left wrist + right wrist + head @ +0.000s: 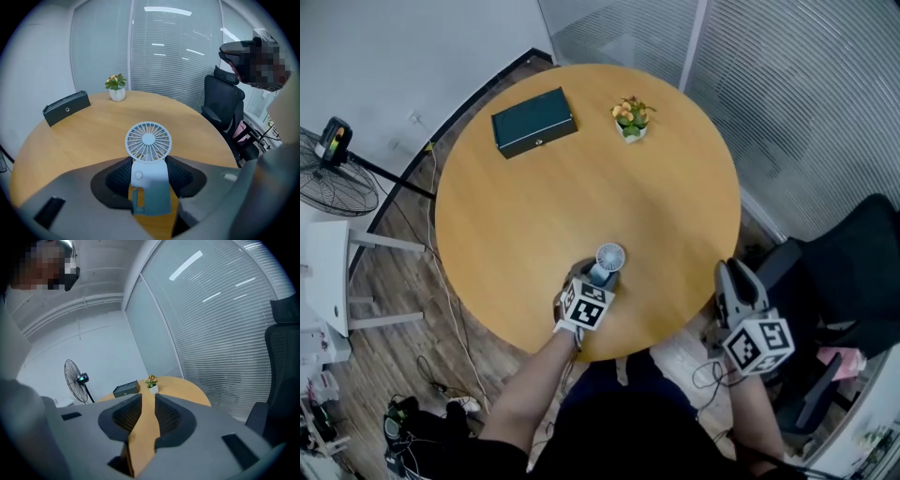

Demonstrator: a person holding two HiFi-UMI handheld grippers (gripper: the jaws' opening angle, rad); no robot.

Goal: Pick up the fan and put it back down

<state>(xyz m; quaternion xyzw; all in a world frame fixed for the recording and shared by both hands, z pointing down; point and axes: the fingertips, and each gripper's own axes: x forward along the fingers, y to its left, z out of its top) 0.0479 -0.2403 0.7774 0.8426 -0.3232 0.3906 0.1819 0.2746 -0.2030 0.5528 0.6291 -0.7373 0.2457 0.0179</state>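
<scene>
Left claw (pixel 149 174): I pinch the fan (pixel 148 140) upright on worktop (pixel 581 187), angled steeply down | right claw (pixel 146 416): narrowly spread, empty, beside worktop's edge.

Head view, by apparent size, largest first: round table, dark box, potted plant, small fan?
1. round table
2. dark box
3. potted plant and small fan: they look about alike, and the fan's lower part is hidden, so left unranked.

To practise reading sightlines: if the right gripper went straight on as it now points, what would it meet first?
Probably the tabletop; the potted plant lies further along that line, though depth is unclear.
</scene>
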